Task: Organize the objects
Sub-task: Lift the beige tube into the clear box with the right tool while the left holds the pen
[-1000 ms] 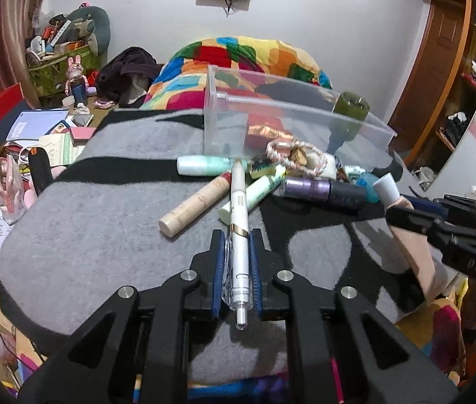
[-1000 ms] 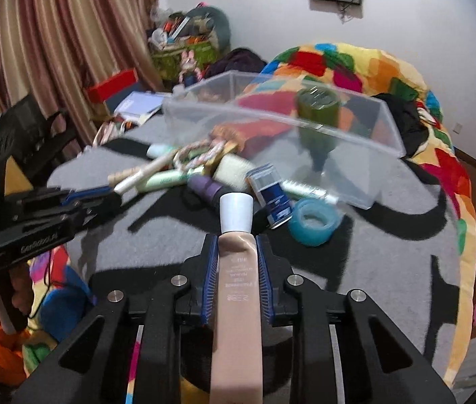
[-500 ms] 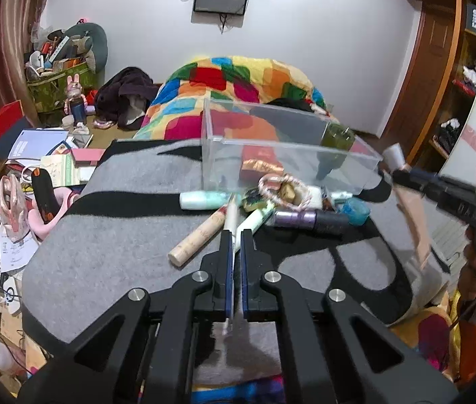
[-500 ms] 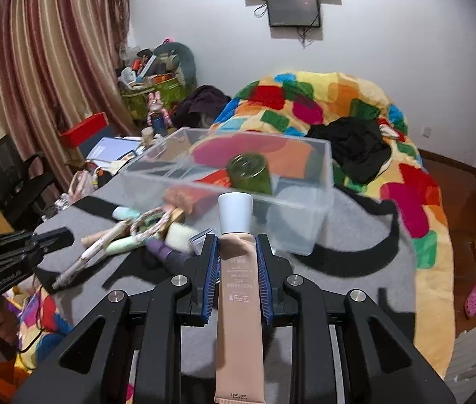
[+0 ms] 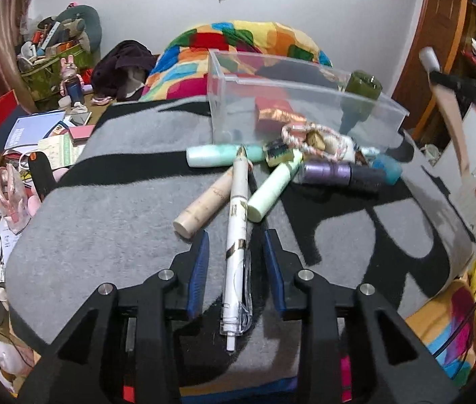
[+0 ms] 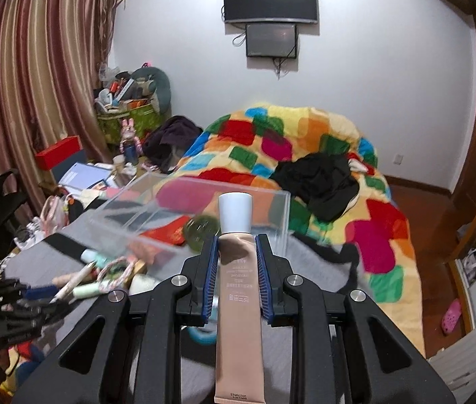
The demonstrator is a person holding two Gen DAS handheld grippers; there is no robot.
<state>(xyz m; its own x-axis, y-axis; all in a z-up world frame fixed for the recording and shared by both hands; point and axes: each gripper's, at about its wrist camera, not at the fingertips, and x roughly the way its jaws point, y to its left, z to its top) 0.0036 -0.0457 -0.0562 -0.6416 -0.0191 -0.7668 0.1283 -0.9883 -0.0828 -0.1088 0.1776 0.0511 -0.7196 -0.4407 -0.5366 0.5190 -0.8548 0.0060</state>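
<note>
My left gripper point(image 5: 236, 240) is open, its jaws on either side of a white pen point(image 5: 238, 235) that lies on the grey-and-black blanket point(image 5: 103, 222). A clear plastic box point(image 5: 291, 101) stands beyond a pile of cosmetic tubes point(image 5: 271, 181) and bottles. My right gripper point(image 6: 236, 245) is shut on a beige cream tube point(image 6: 238, 289) with a white cap, held up near the box point(image 6: 184, 215). The tube also shows in the left wrist view point(image 5: 453, 114) at the right edge.
A green bottle point(image 5: 359, 97), a red packet point(image 5: 271, 107) and a gold one lie in the box. A purple bottle point(image 5: 328, 171) and braided bracelet point(image 5: 305, 138) sit in the pile. A colourful quilt point(image 6: 305, 155) is behind; clutter is at the left.
My left gripper, shut half a second ago, has opened around the white pen on the blanket. My right gripper has risen with the tube toward the box.
</note>
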